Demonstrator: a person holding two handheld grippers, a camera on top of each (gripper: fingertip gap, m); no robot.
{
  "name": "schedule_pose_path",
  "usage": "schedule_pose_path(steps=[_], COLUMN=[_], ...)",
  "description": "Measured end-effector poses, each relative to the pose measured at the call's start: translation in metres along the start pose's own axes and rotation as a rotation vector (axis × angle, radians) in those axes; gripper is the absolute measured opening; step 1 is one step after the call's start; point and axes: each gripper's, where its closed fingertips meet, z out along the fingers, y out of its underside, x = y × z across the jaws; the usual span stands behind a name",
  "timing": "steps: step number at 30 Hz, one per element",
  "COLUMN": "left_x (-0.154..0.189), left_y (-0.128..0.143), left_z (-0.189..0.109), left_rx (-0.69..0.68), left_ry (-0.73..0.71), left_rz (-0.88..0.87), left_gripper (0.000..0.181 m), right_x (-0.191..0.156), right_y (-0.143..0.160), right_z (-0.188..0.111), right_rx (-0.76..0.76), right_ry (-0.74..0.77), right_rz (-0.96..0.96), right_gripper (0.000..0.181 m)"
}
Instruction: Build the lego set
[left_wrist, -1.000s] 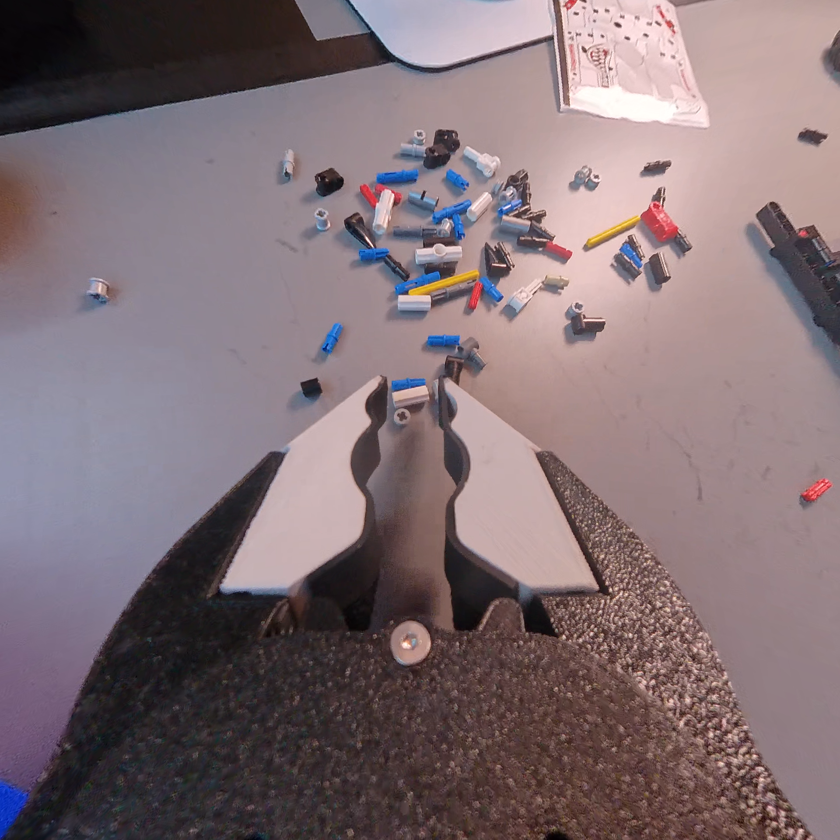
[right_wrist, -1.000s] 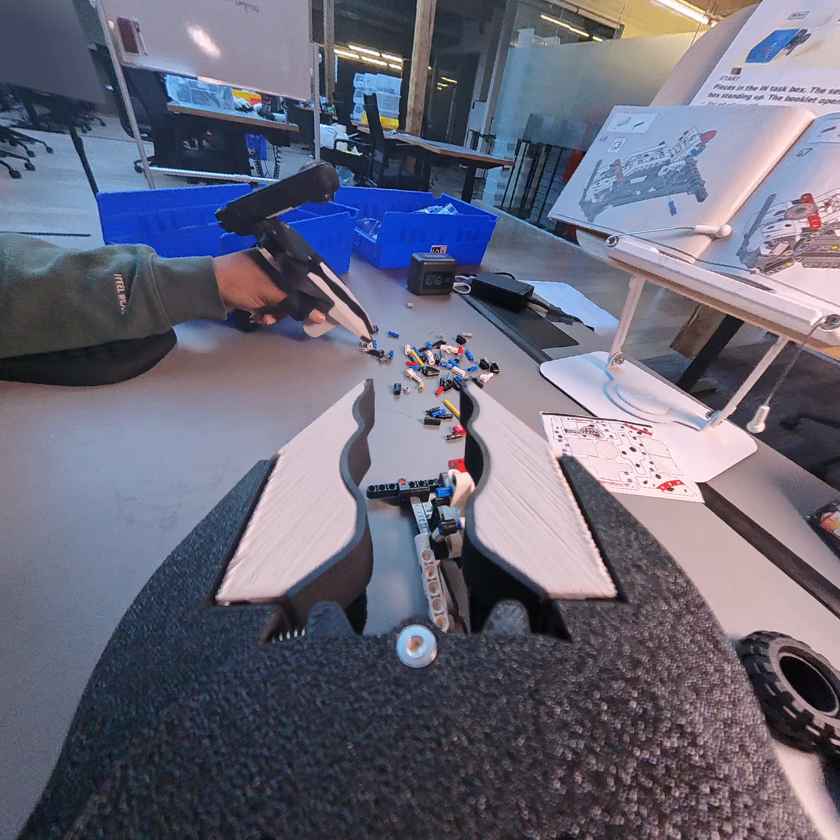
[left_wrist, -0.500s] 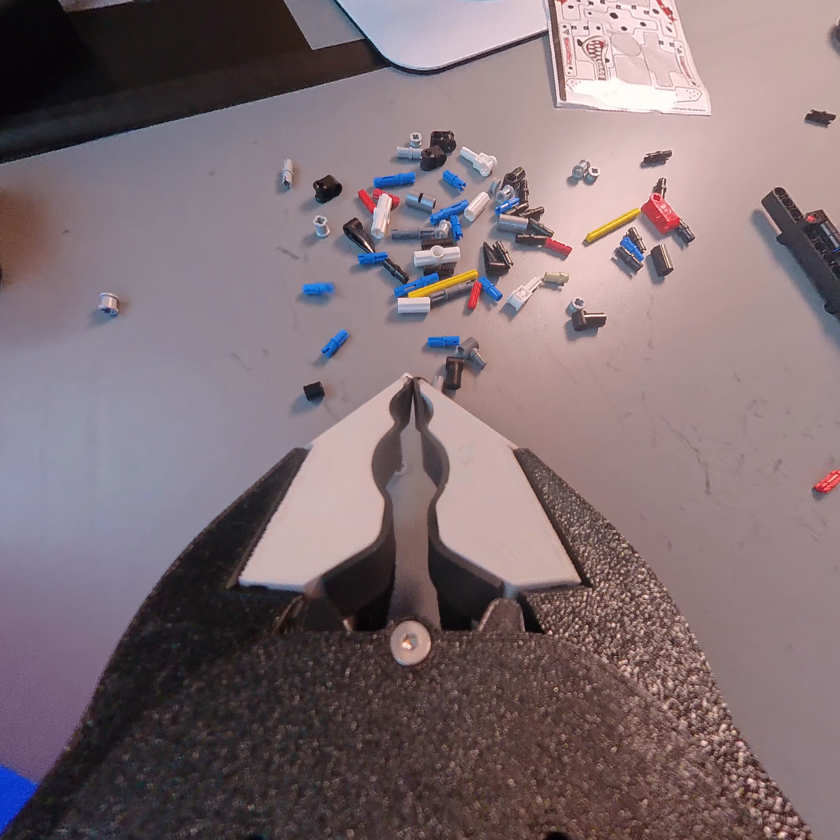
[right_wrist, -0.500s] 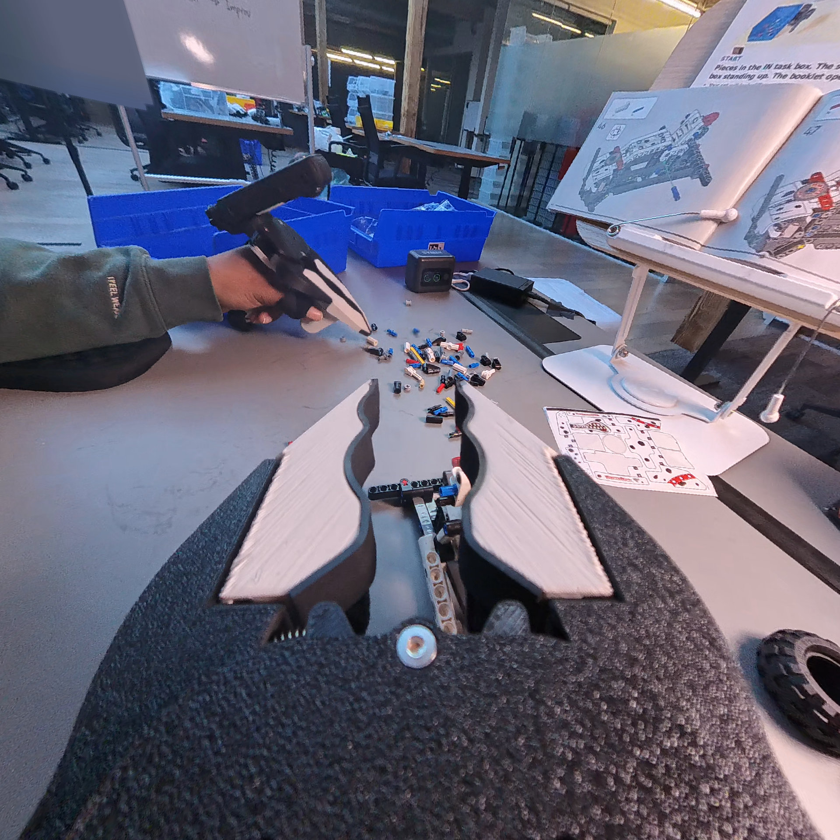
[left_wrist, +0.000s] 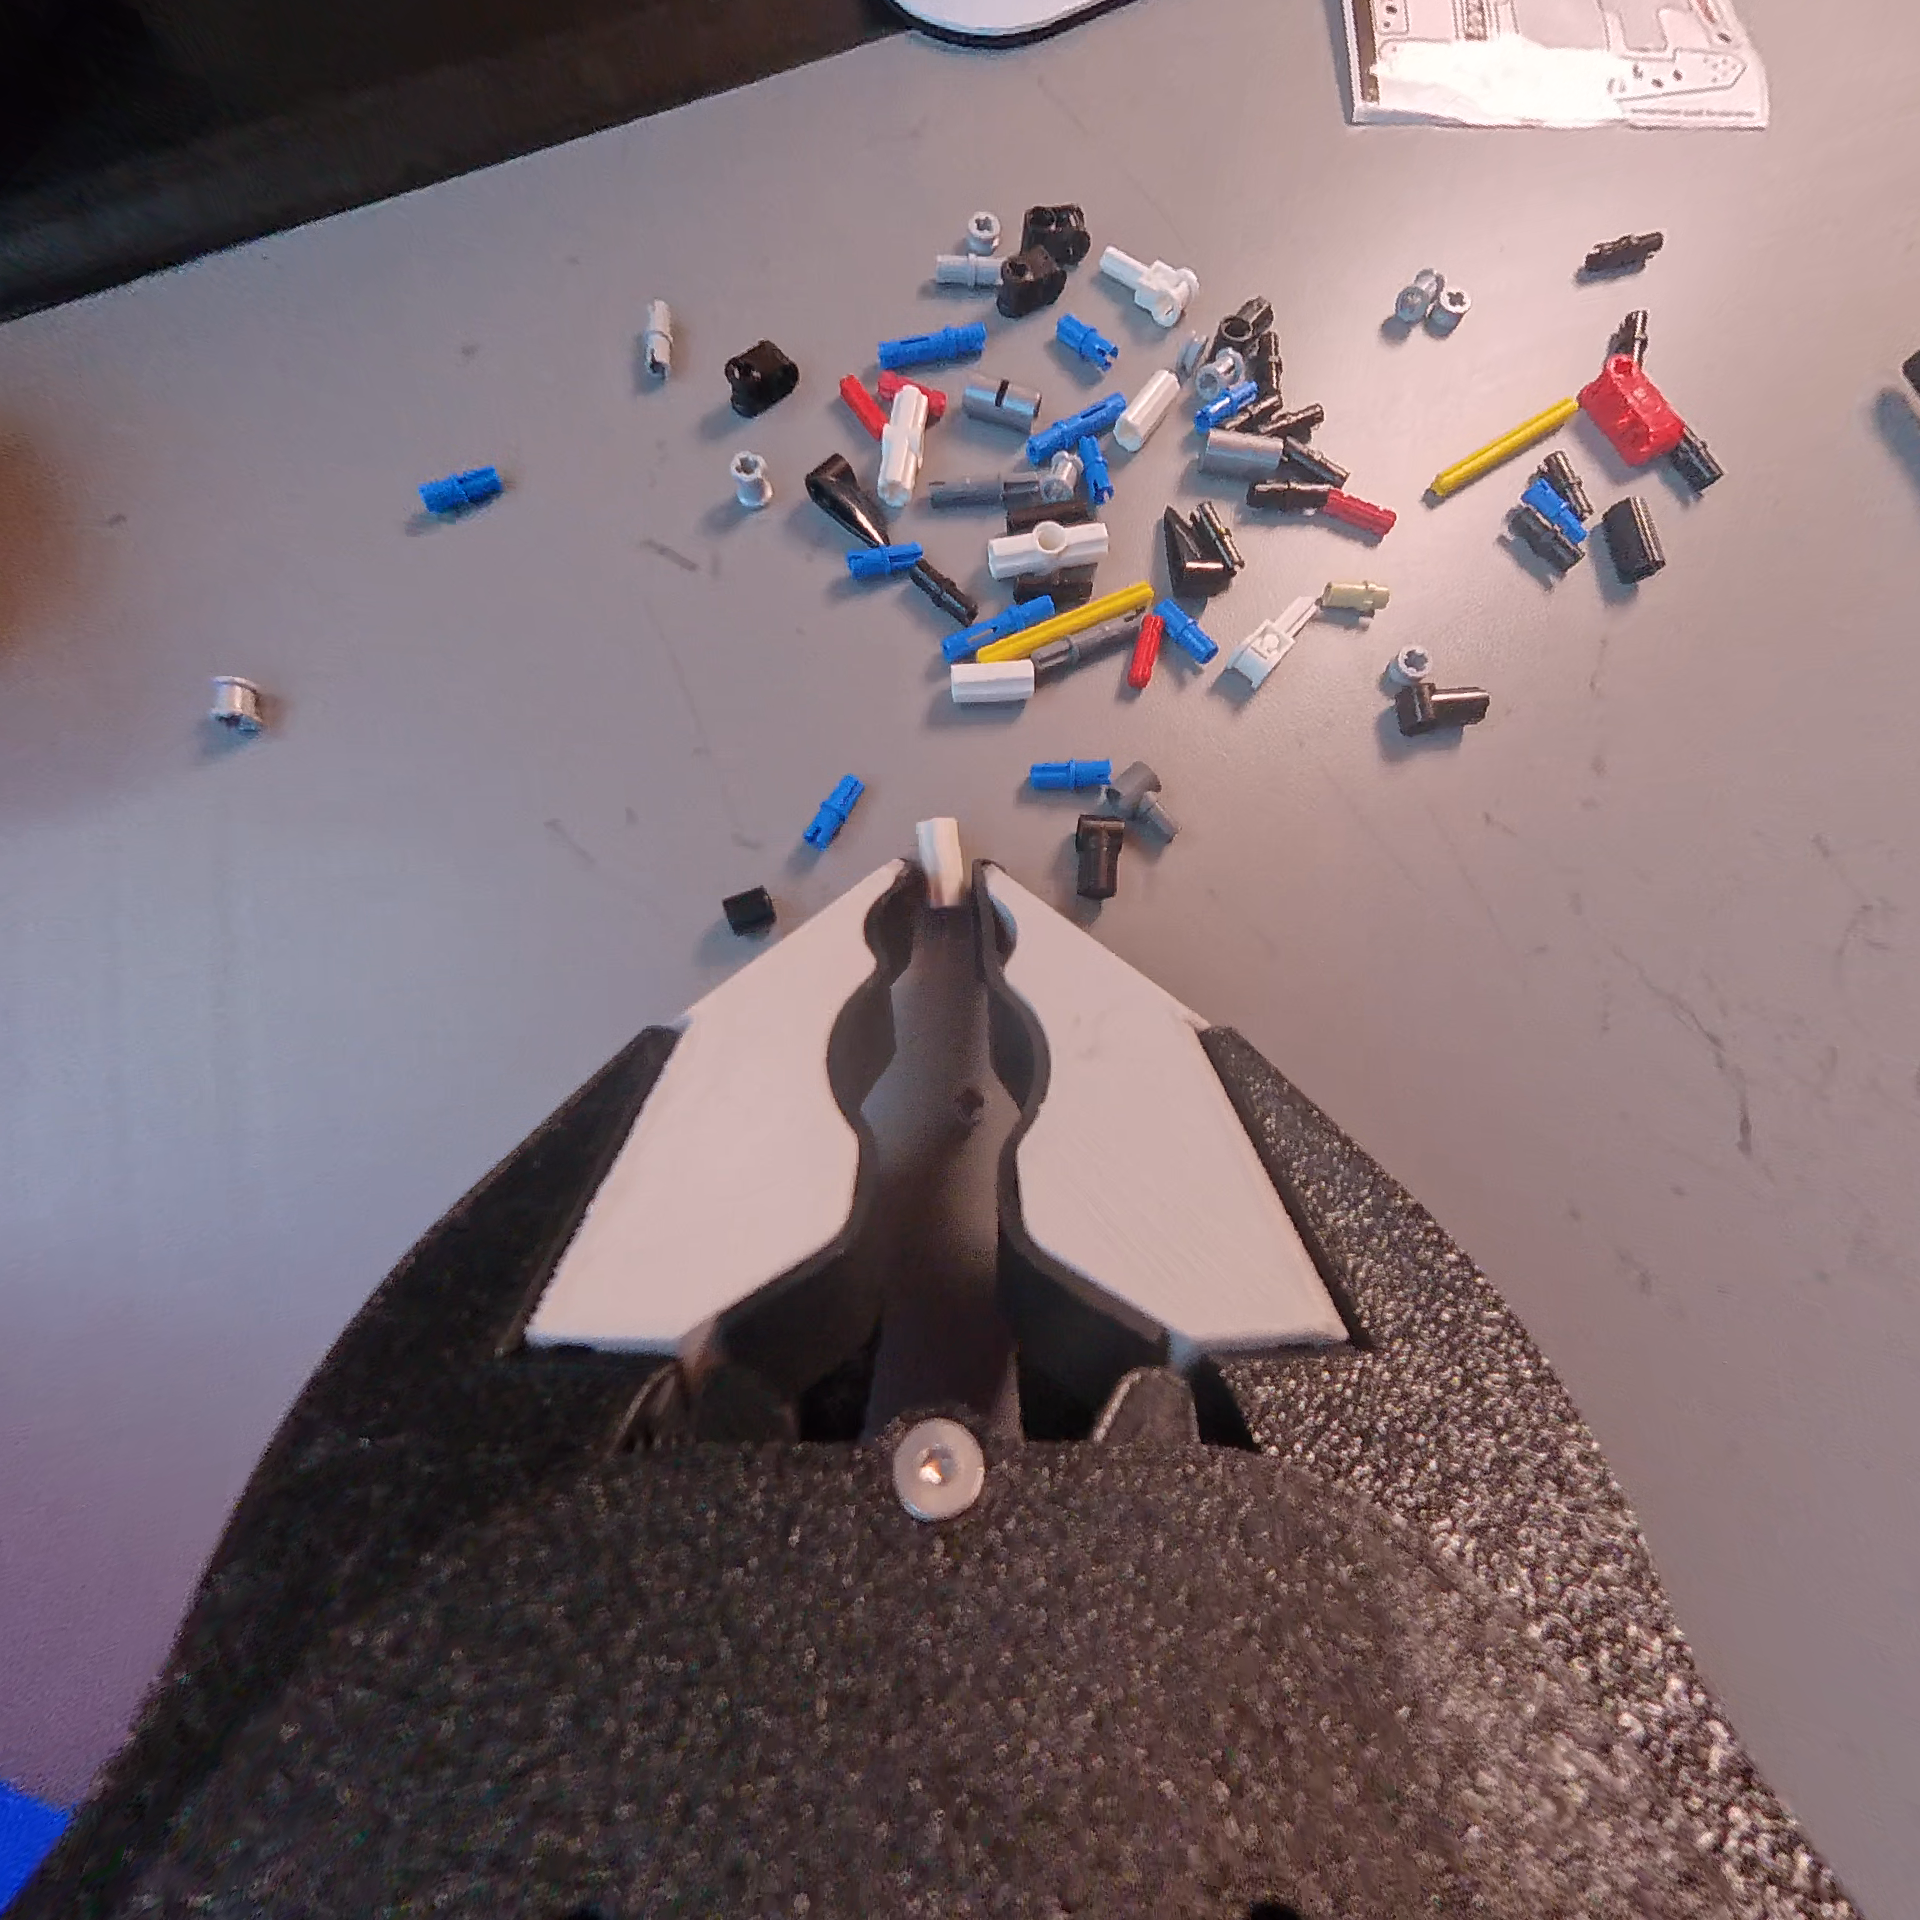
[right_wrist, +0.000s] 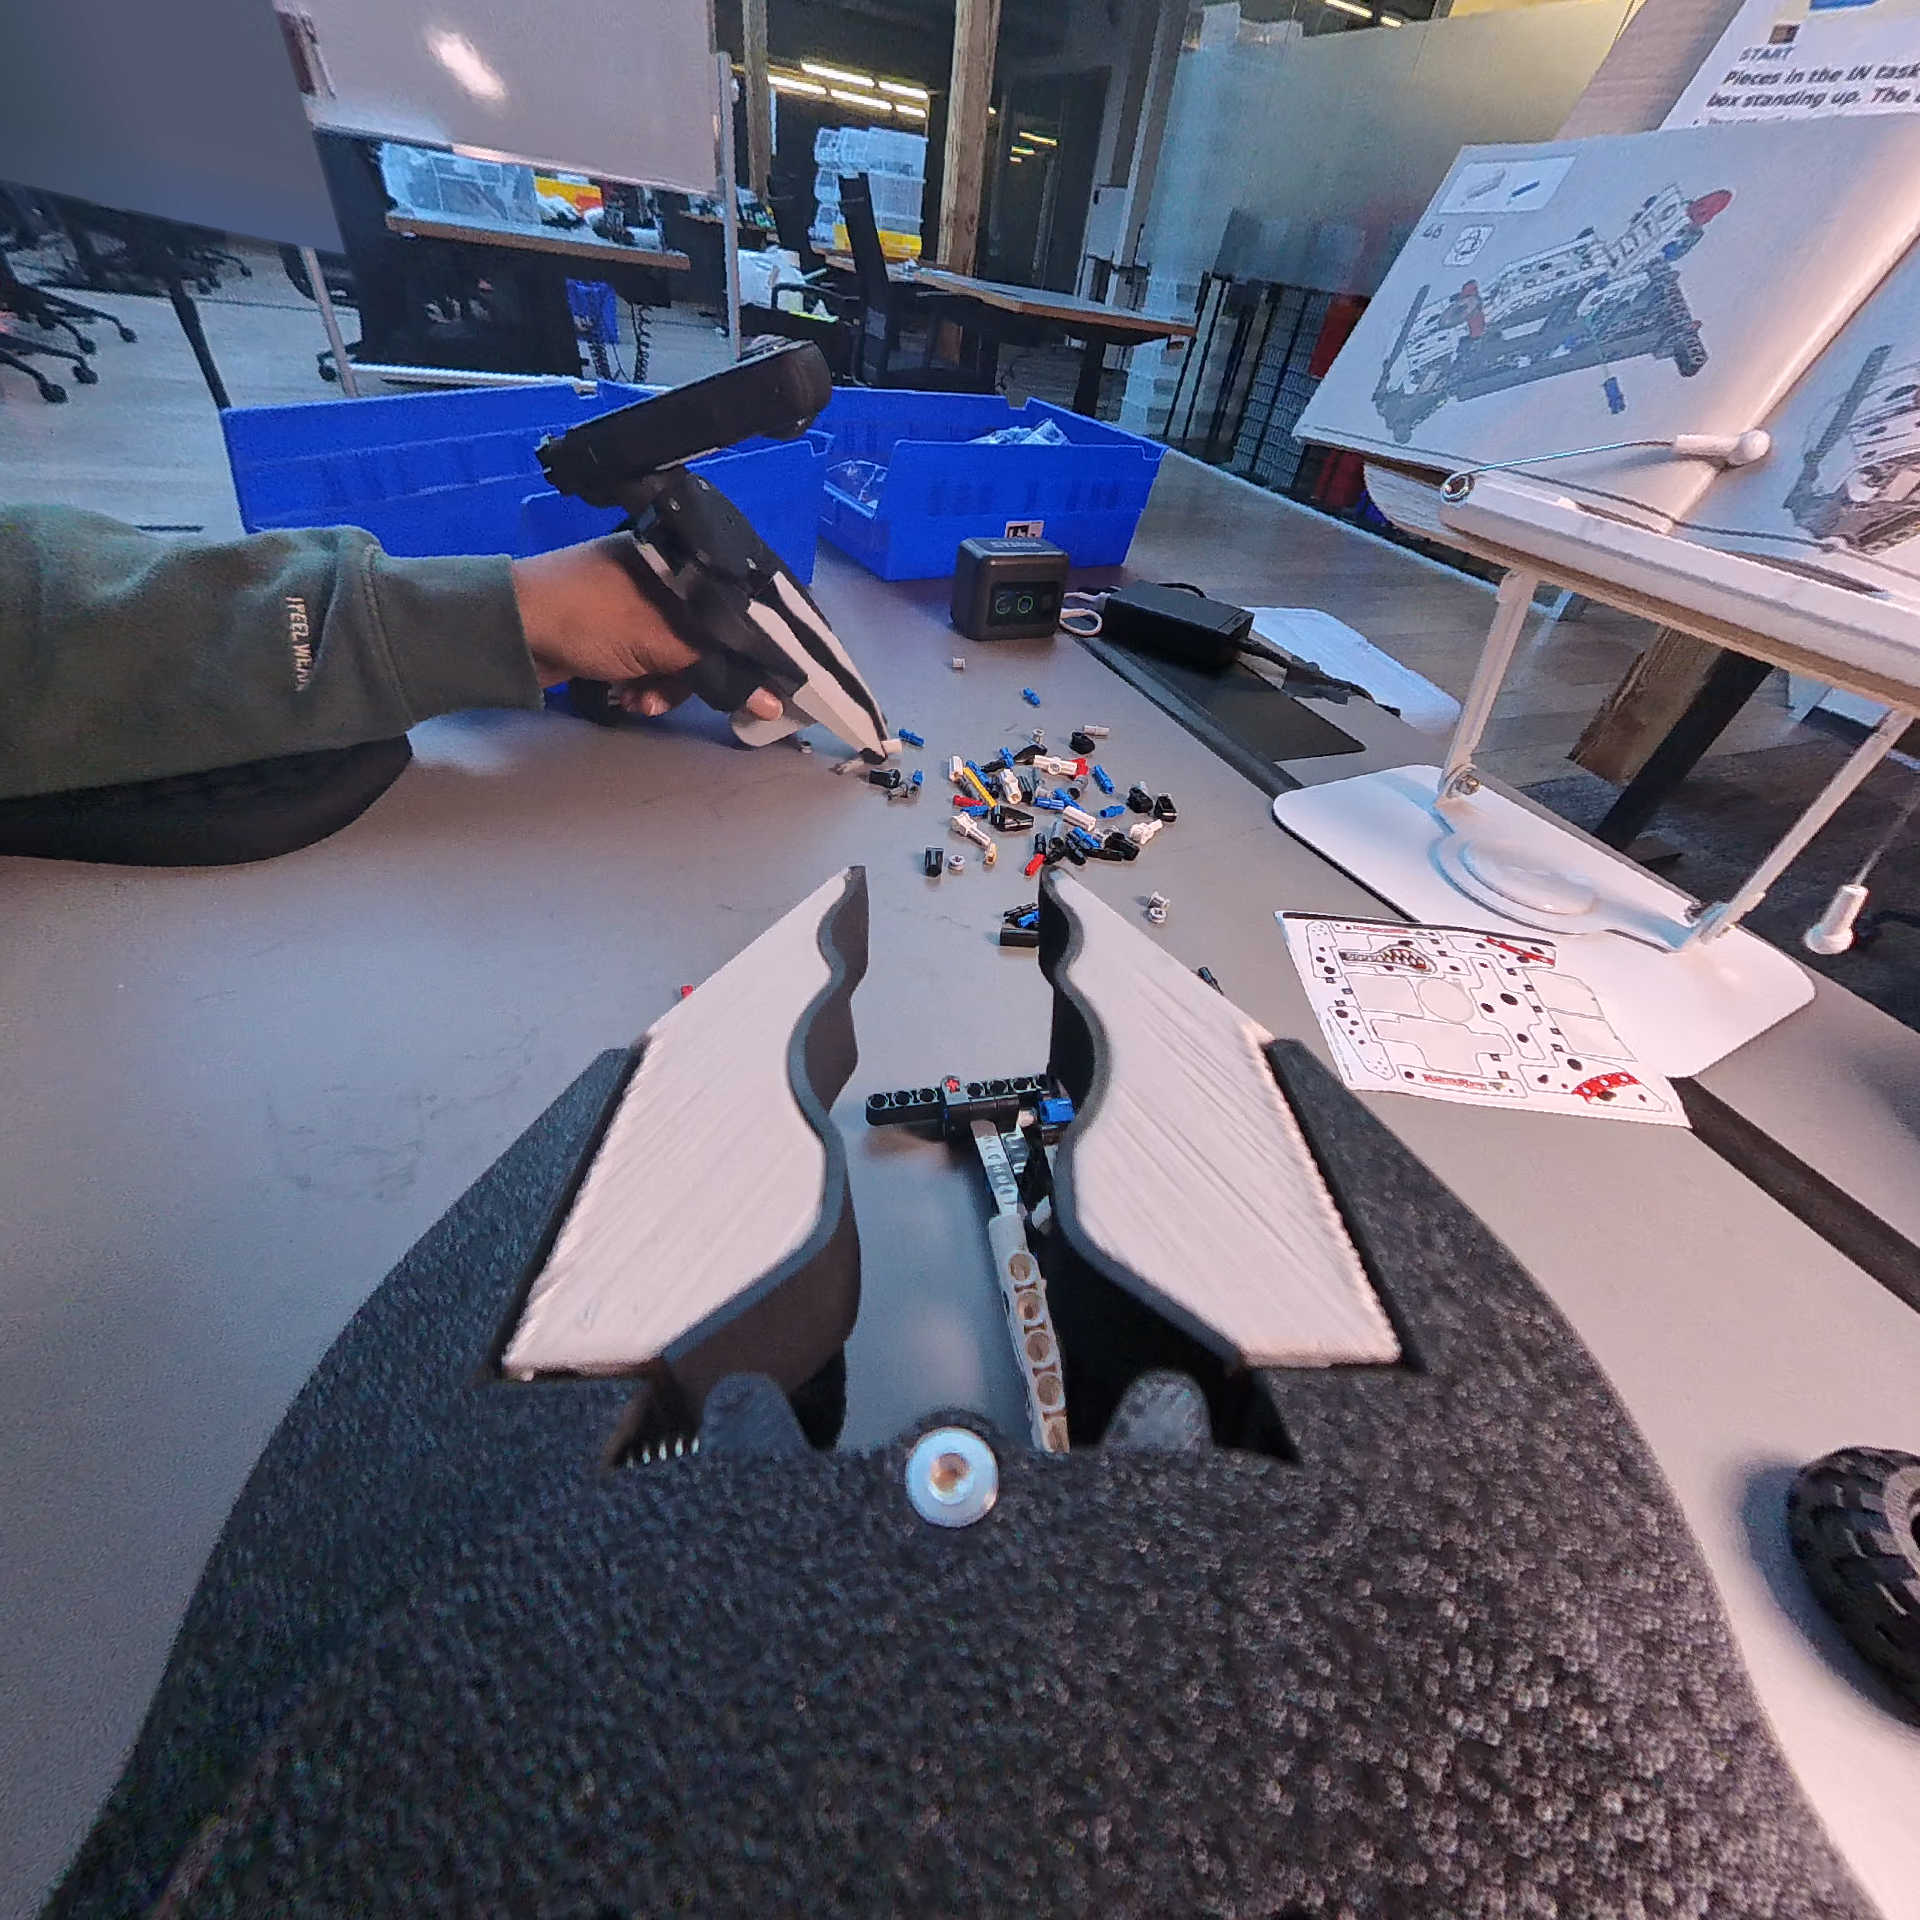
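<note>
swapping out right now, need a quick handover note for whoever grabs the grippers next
Left gripper: shut on a small white peg, at the near edge of the loose parts pile on the table.
Right gripper: open, holding nothing, hovering over the part-built frame lying on the table.
Also there: instruction book open on its stand, sticker sheet, a black tyre at the right.
Done: frame partly assembled, peg picked.
Left: fit the peg to the frame, probably steadying it with the right gripper, then carry on through the pile.
</note>
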Motion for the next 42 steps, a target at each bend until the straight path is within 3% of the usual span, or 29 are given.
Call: schedule_pose_path(steps=[7, 10, 12, 15, 18, 23, 30, 38, 42], left_x=[0.002, 0.008, 0.034, 0.105, 0.161, 0.196, 0.207, 0.203, 0.201], left_y=[0.001, -0.011, -0.031, -0.046, -0.028, 0.009, 0.047, 0.047, 0.044], left_z=[-0.001, -0.008, -0.021, -0.048, -0.063, -0.06, -0.051, -0.042, -0.042], left_rx=[-0.005, 0.051, 0.153, 0.27, 0.249, 0.106, 0.001, -0.004, 0.014], left_ry=[0.007, 0.003, 0.089, 0.367, 0.59, 0.734, 0.763, 0.659, 0.648], left_rz=[0.011, 0.045, 0.127, 0.29, 0.434, 0.595, 0.674, 0.699, 0.685], left_gripper=[0.007, 0.007, 0.007, 0.008, 0.007, 0.007, 0.007, 0.011, 0.022], right_x=[0.001, 0.0, 0.0, 0.0, 0.003, 0.004, 0.004, -0.01, -0.012], right_y=[0.002, 0.0, -0.001, 0.002, 0.009, 0.019, 0.018, 0.015, 0.014], right_z=[-0.001, -0.001, -0.002, -0.001, 0.001, 0.002, 0.002, 0.01, 0.011], right_rx=[-0.004, 0.003, 0.006, -0.023, -0.081, -0.132, -0.115, -0.095, -0.093], right_ry=[0.005, 0.005, 0.01, 0.021, 0.054, 0.094, 0.124, 0.086, 0.085], right_rz=[0.002, -0.003, -0.008, -0.028, -0.051, -0.09, -0.118, -0.124, -0.128], right_gripper=[0.032, 0.032, 0.032, 0.033, 0.044, 0.051, 0.05, 0.046, 0.046])
